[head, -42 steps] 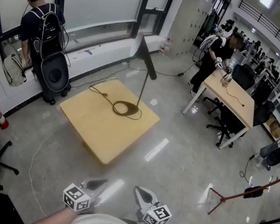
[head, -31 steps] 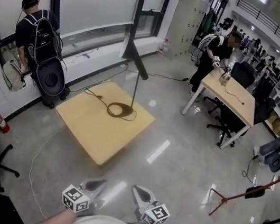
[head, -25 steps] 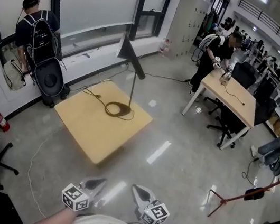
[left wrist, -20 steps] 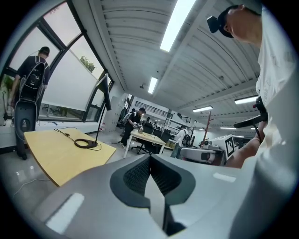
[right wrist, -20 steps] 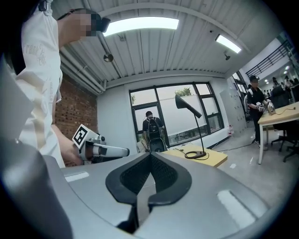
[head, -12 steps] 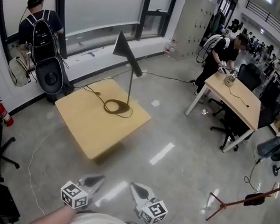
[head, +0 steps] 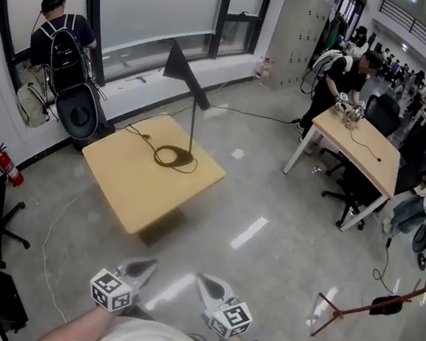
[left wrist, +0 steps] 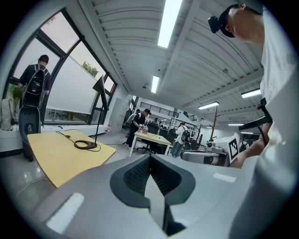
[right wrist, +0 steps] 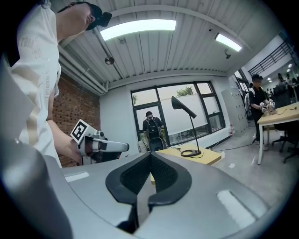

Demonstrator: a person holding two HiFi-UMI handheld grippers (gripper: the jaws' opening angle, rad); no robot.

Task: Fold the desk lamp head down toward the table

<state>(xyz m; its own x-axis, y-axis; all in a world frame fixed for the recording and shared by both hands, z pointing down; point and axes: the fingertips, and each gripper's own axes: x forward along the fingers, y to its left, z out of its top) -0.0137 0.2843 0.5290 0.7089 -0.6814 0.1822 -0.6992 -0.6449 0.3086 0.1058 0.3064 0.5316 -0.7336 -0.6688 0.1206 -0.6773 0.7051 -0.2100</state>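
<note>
left gripper [head: 138, 269] and right gripper [head: 207, 287] are sitting side by side at 6 o'clock in the head view. each is keeping its jaws pressed together on nothing, as both gripper views are showing. the desk lamp [head: 194, 117] is standing well apart from them at 12 o'clock, on the yellow table [head: 124, 187]. its ring base [head: 171, 156] is lying toward the 1 o'clock part of the tabletop, and its cord [head: 139, 133] is trailing off toward 10 o'clock. the head [head: 184, 73] is slanting upward toward 11 o'clock from the top of the thin pole [head: 193, 131], so folding is not yet begun.

judging by its build, the lamp is looking light and top-heavy, with a stiff pole and a narrow, smooth head turning on one joint. pushing the head alone is likely risking a tip or a slide. one claw is best gripping the pole low down near the base, while the other is taking the head across its narrow width, away from the joint.
</note>
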